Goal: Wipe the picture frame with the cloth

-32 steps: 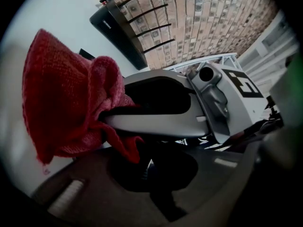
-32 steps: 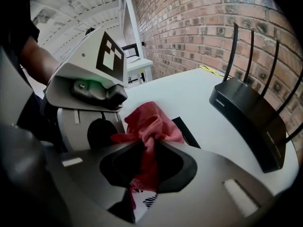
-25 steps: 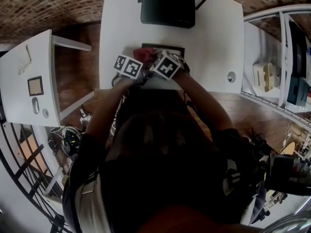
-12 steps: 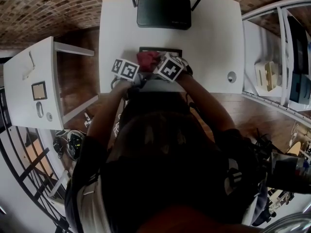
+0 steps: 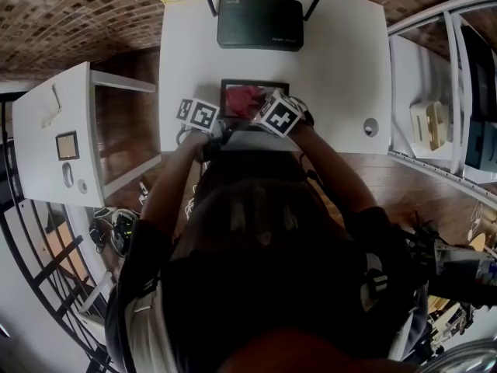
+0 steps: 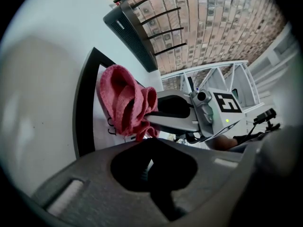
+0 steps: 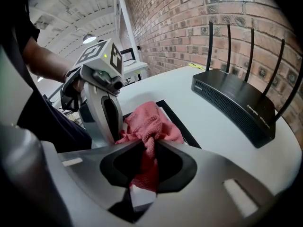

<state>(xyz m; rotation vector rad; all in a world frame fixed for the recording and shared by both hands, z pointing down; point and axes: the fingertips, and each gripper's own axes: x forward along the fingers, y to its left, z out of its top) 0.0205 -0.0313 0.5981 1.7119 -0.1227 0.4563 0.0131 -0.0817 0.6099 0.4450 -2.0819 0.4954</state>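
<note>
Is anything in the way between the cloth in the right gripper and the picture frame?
Nothing visible: the cloth, clamped in the right gripper, lies directly on the picture frame.

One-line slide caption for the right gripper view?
Right gripper clamps the red cloth over the black picture frame, router behind.

The white rectangular tabletop (image 5: 342, 61) is evenly and brightly lit in the head view, while the near half is lost in the person's dark clothing. Straight lines are bowed at the edges of all views, and black corners are left in both gripper views. A glowing round ceiling lamp (image 7: 88, 38) is seen at far left. The pink terry cloth (image 7: 152, 122) is rendered sharp; the nearest foreground is softened.
</note>
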